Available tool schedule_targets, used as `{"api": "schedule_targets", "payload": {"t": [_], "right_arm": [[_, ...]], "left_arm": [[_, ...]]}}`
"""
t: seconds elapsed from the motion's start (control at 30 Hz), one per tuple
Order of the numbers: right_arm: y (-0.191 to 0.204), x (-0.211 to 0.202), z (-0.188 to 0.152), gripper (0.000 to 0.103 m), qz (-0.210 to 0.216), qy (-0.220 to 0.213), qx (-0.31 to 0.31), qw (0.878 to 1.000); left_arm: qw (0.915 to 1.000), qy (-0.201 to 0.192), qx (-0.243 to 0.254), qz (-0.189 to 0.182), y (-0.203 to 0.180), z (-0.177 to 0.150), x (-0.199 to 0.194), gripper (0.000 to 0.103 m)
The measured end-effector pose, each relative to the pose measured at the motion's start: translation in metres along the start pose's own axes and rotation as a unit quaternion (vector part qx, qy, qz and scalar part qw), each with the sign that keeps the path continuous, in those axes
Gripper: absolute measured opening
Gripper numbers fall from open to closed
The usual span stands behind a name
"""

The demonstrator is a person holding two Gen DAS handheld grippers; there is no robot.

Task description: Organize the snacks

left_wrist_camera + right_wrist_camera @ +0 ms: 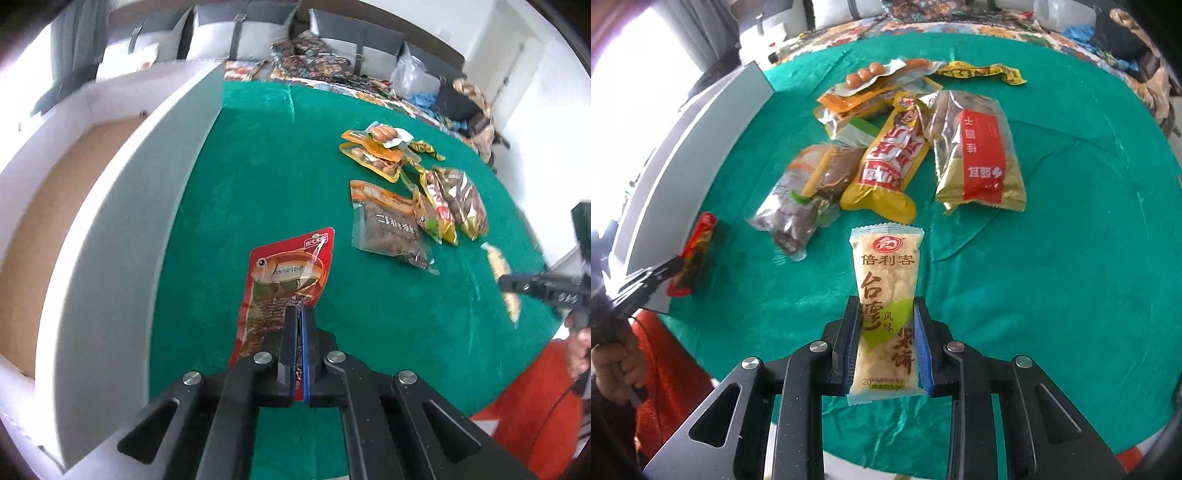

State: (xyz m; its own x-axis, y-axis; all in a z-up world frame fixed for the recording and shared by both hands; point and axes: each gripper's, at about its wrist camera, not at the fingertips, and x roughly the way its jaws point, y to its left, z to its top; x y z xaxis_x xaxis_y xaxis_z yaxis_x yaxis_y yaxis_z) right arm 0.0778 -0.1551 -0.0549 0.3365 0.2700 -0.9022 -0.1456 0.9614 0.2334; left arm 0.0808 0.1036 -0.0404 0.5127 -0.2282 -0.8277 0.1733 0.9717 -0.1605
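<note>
Along the left edge of the table [258, 147], covered in green cloth, stands a white box [110, 221] with a brown floor; what shows of its inside holds no snacks. Just beside its wall the left gripper [298, 314] is clenched on a red fish-print pouch [288, 269], which hangs from the jaws clear of the cloth. Toward the middle lies the unsorted heap: orange sausage packs [871, 88], a clear brown-filled bag [809, 192], a yellow pouch [890, 158] and a gold bag with a red label [979, 151], overlapping or touching one another. Nearer the front edge the right gripper [886, 314] grasps a pale rice-cracker bar [886, 295] lengthwise between its blue pads. Judging by this, sorting has barely begun — two packets are picked up, none visibly stowed, and the heap remains.
</note>
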Motion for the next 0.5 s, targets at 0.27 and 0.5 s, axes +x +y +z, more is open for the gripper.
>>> {"api": "schedule_targets", "payload": {"t": [0.27,0.5], "right_arm": [[0.008,-0.009,-0.012,0.028,0.031,-0.018,0.009,0.999],[0.004,-0.012,-0.014,0.029,0.046,-0.031,0.023,0.998]], "left_arm": [[0.9987,-0.003,0.049,-0.014,-0.024,-0.001,-0.011,0.001],[0.9991,-0.01,0.035,-0.019,-0.04,0.007,-0.006,0.077]]}}
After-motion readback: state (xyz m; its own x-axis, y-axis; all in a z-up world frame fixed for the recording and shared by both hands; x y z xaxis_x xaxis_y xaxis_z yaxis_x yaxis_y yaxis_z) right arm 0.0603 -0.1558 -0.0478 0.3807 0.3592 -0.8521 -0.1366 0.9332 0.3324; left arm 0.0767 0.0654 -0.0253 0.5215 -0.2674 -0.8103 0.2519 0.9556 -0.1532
